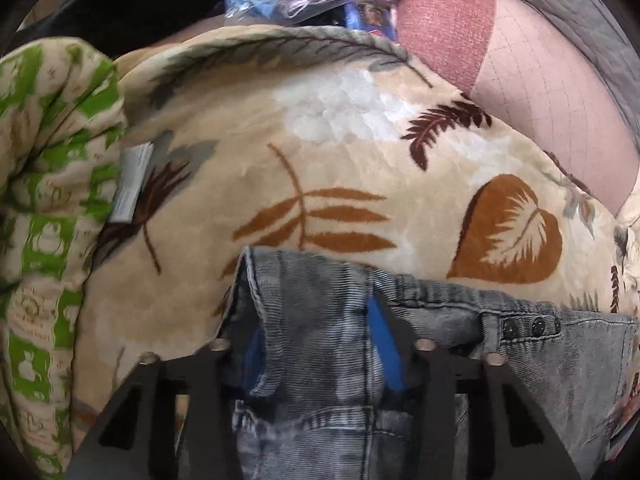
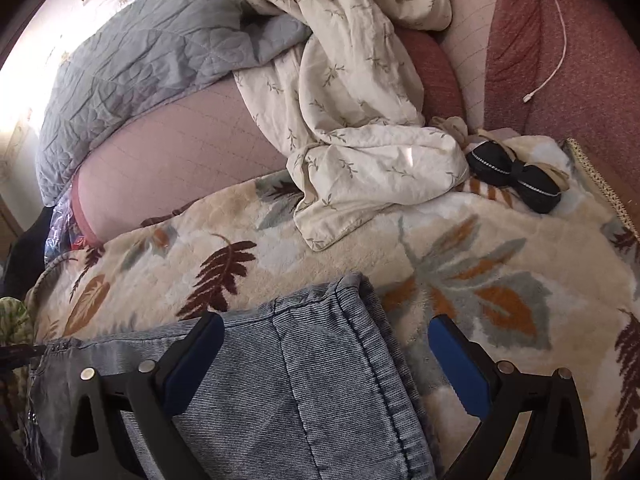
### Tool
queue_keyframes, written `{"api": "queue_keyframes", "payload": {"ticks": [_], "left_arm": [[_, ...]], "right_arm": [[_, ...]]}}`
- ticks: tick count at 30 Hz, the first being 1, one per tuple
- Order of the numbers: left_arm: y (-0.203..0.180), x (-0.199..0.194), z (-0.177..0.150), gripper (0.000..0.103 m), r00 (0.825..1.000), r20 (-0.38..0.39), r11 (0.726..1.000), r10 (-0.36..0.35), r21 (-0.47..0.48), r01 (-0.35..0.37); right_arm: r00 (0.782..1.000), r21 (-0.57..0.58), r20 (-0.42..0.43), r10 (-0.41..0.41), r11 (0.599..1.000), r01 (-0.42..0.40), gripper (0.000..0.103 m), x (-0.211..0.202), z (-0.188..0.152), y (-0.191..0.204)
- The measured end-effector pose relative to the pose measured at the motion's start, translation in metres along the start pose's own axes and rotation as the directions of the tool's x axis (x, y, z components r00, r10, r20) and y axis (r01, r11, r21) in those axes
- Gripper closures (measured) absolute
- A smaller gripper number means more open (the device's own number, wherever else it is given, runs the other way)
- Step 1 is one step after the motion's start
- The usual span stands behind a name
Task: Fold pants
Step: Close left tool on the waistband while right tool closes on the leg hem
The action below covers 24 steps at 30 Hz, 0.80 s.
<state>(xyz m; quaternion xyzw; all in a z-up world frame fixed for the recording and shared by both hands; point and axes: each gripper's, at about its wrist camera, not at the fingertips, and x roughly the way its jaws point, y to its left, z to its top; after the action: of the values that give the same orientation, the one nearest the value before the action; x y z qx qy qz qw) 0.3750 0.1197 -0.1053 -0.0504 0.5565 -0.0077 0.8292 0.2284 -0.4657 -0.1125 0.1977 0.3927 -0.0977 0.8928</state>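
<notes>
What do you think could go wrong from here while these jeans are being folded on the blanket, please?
The left gripper pinches only a bunched fold of the jeans, so layers could slip apart. The right gripper is open astride the hem; closing could also catch the fleece blanket.

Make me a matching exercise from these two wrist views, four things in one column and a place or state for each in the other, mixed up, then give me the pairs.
Things
1. left gripper
2. right gripper
3. white cable
4. black hair clip

Places or states
A. lies on the red cushion
B. clamped on a fold of the grey jeans
C. jaws wide apart over the jeans
D. on the leaf-print blanket beside the crumpled cream sheet

Pairs: 1-B, 2-C, 3-A, 4-D
</notes>
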Motion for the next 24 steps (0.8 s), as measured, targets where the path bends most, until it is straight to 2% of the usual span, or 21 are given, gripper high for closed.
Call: {"api": "queue_keyframes", "payload": {"ticks": [1,3,5,8,11,16,17,19,20,21,23,24], "left_arm": [[-0.003,0.000,0.001,0.081,1.000,0.002,1.000,-0.029,0.010,0.029],[-0.008,-0.002,0.001,0.085,1.000,0.013,1.000,-0.022,0.020,0.022],[-0.009,-0.005,-0.001,0.099,0.999,0.036,1.000,-0.004,0.026,0.003],[-0.001,-0.017,-0.002,0.100,0.997,0.079,1.000,-0.022,-0.002,0.023],[0.007,-0.030,0.000,0.100,0.995,0.089,0.999,-0.038,-0.002,0.038],[0.006,-0.042,0.004,0.100,0.994,0.102,0.999,-0.047,0.016,0.045],[0.005,-0.043,0.004,0.100,0.994,0.102,0.999,-0.044,0.021,0.042],[0.005,-0.043,0.004,0.100,0.994,0.103,0.999,-0.049,0.017,0.047],[0.006,-0.045,0.004,0.100,0.993,0.106,0.999,-0.054,0.011,0.053],[0.006,-0.046,0.003,0.100,0.992,0.109,0.998,-0.058,0.007,0.058],[0.006,-0.051,0.000,0.100,0.990,0.119,0.997,-0.071,0.000,0.071],[0.006,-0.055,-0.003,0.100,0.989,0.124,0.997,-0.076,0.001,0.076]], "right_arm": [[1.000,0.004,-0.008,0.003,1.000,-0.003,0.001,0.002,0.000,-0.002],[1.000,0.008,-0.021,0.020,1.000,-0.020,0.008,0.006,0.000,-0.005],[0.999,0.012,-0.037,0.026,1.000,-0.025,0.014,0.011,0.001,-0.006],[0.999,0.001,-0.032,0.018,1.000,-0.018,0.021,0.017,0.002,-0.005],[1.000,0.007,-0.021,0.007,1.000,-0.007,0.021,0.022,0.005,-0.006],[0.998,0.024,-0.065,0.006,1.000,-0.004,0.021,0.041,0.006,-0.008],[0.998,0.023,-0.069,0.004,1.000,-0.002,0.024,0.045,0.006,-0.008],[0.998,-0.006,-0.062,-0.025,1.000,0.025,0.041,0.047,0.005,-0.006],[0.998,-0.024,-0.064,-0.022,0.999,0.021,0.064,0.046,0.006,-0.004],[0.998,-0.031,-0.061,-0.030,0.999,0.028,0.073,0.045,0.007,-0.004],[0.998,-0.025,-0.049,-0.028,0.999,0.027,0.087,0.038,0.008,-0.005],[0.999,-0.015,-0.047,-0.012,1.000,0.012,0.088,0.035,0.009,-0.006]]}}
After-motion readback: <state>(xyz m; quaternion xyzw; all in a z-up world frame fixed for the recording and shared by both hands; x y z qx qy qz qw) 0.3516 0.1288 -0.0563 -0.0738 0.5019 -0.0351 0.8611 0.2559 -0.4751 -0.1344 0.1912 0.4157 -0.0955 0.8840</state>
